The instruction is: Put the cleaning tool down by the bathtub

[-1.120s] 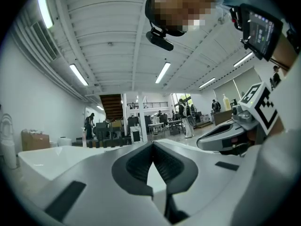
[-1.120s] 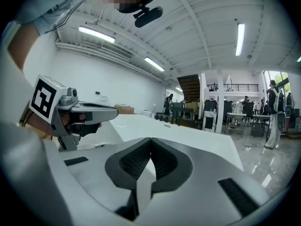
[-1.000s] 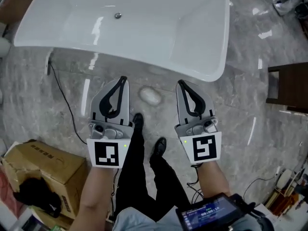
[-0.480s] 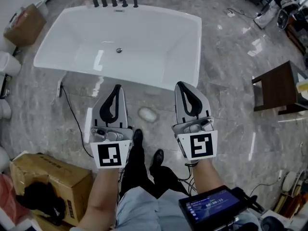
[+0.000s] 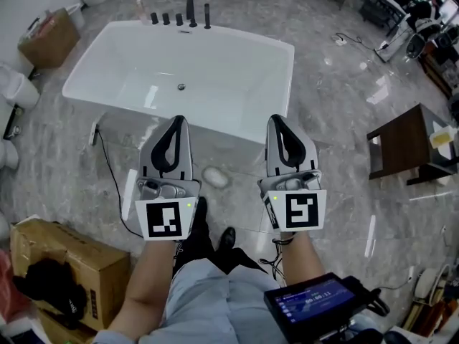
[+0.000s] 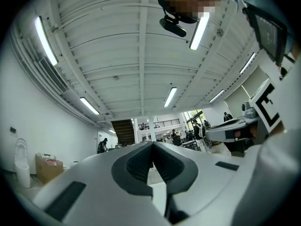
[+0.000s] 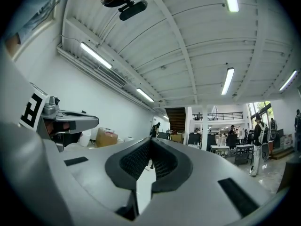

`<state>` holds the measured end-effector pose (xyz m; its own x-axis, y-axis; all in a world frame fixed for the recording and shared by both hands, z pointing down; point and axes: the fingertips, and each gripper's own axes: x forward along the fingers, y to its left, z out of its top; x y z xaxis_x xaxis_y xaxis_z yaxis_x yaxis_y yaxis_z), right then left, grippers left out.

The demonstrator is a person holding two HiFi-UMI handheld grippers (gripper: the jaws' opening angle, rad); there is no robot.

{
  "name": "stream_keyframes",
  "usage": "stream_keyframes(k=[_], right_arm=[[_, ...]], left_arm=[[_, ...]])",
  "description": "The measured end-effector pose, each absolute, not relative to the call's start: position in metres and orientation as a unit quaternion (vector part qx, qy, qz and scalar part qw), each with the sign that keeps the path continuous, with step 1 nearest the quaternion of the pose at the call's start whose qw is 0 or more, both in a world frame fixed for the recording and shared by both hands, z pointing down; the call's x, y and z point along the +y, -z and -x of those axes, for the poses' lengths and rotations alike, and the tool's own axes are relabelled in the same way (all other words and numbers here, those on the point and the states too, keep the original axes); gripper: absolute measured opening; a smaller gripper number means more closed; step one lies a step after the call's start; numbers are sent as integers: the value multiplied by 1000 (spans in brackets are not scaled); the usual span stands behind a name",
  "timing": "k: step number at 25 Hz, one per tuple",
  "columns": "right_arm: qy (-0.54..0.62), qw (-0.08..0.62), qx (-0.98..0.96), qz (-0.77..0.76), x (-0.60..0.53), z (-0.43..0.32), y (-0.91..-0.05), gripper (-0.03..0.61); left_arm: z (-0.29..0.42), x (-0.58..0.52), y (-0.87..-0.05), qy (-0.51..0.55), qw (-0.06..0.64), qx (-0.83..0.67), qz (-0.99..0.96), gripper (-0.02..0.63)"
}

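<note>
The cleaning tool (image 5: 215, 177), a small pale oval pad, lies on the marble floor just in front of the white bathtub (image 5: 280, 92), apart from both grippers. My left gripper (image 5: 178, 121) and right gripper (image 5: 276, 120) are held side by side high above the floor, with the pad showing between them far below. Both are shut with nothing in them. In the left gripper view the jaws (image 6: 153, 144) meet at the tips and point out across a large hall. The right gripper view shows its jaws (image 7: 151, 140) closed the same way.
Black taps (image 5: 179, 16) stand on the tub's far rim. A cardboard box (image 5: 64, 260) sits at lower left, and a black cable (image 5: 111, 170) runs over the floor beside it. A dark wooden table (image 5: 405, 145) stands at right. The person's shoes (image 5: 197, 213) are below the pad.
Both grippers have risen together, away from the floor. The head view has lifted with them, so the whole tub and its taps show. The pad stays on the floor.
</note>
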<state>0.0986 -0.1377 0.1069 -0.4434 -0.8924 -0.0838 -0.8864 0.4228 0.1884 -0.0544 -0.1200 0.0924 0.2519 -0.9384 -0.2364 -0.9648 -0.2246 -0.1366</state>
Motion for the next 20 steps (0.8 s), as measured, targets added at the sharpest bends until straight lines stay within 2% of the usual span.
stream_keyframes(k=[20], right_arm=[[146,-15,-839,-524,-92,-107,-52,12]], left_arm=[[44,-64,-28,-79,176,612,767,14]])
